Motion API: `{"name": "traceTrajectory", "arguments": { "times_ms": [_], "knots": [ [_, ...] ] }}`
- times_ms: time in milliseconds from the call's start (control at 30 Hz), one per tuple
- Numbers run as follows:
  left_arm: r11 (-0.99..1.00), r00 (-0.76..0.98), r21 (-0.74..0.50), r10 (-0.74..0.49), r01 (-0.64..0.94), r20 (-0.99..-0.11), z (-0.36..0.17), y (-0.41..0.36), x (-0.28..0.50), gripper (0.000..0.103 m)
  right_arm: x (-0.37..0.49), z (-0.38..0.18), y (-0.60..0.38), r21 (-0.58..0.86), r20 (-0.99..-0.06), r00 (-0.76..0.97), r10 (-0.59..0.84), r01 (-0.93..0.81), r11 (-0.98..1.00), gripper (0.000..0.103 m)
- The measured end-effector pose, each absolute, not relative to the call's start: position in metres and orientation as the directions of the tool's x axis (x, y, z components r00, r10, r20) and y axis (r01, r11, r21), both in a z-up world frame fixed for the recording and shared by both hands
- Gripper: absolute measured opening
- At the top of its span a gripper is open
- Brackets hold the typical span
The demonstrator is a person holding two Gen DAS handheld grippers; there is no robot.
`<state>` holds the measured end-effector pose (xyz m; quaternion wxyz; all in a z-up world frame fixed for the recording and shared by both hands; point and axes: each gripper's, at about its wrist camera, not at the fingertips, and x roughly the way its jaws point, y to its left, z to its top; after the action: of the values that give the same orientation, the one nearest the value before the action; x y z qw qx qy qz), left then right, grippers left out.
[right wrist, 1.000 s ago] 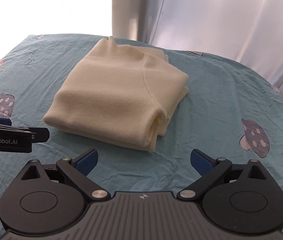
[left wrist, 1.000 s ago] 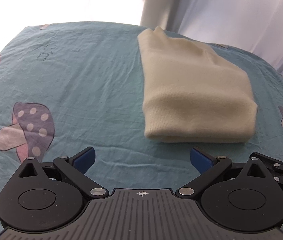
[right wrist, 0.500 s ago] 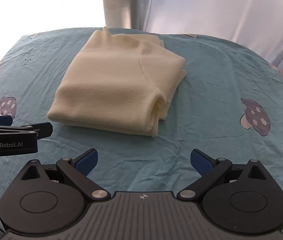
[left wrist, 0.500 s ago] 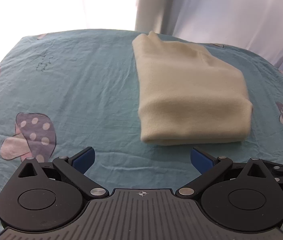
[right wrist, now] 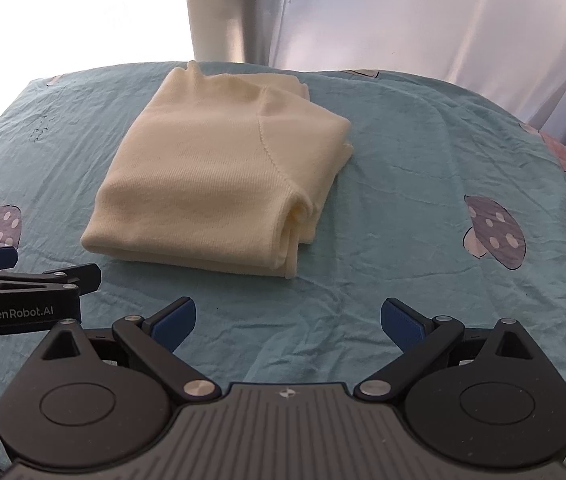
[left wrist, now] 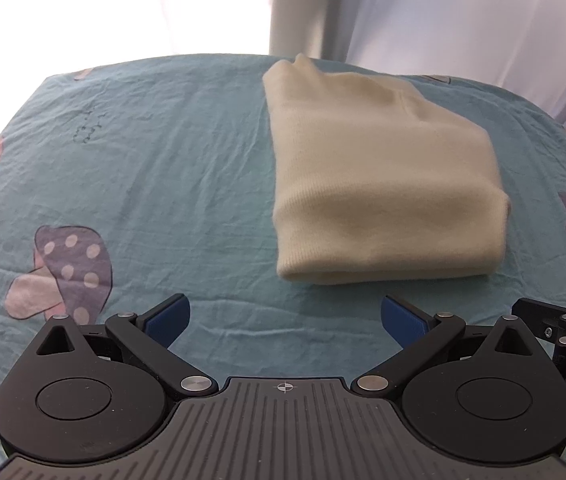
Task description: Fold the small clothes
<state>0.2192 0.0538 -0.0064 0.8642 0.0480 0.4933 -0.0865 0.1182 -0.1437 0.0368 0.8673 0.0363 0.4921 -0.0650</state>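
The cream sweater (right wrist: 219, 184) is lying folded into a thick rectangle on the mushroom-print sheet (right wrist: 403, 184). I am holding my left gripper (left wrist: 285, 314) and right gripper (right wrist: 288, 314) just short of its near edge, both spread wide and gripping nothing. The folding looks finished; next I am probably only tidying the loose right-hand layers.

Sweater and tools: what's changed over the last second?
Both tools backed away a little from the sweater, which sits slightly farther up in both views. Nothing was gripped or released: left tool and right tool stay open and empty, sweater still folded on the sheet.
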Motion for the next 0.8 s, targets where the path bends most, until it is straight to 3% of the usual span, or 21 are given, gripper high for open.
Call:
{"name": "traceTrajectory", "arguments": {
  "times_ms": [800],
  "knots": [
    [0.980,0.498,0.000,-0.102,0.201,-0.861,-0.0060,0.0517,0.2179,0.103,0.1177,0.0399,-0.1399,-0.004,-0.856,0.511,-0.079,0.145,0.989,0.099]
  ]
}}
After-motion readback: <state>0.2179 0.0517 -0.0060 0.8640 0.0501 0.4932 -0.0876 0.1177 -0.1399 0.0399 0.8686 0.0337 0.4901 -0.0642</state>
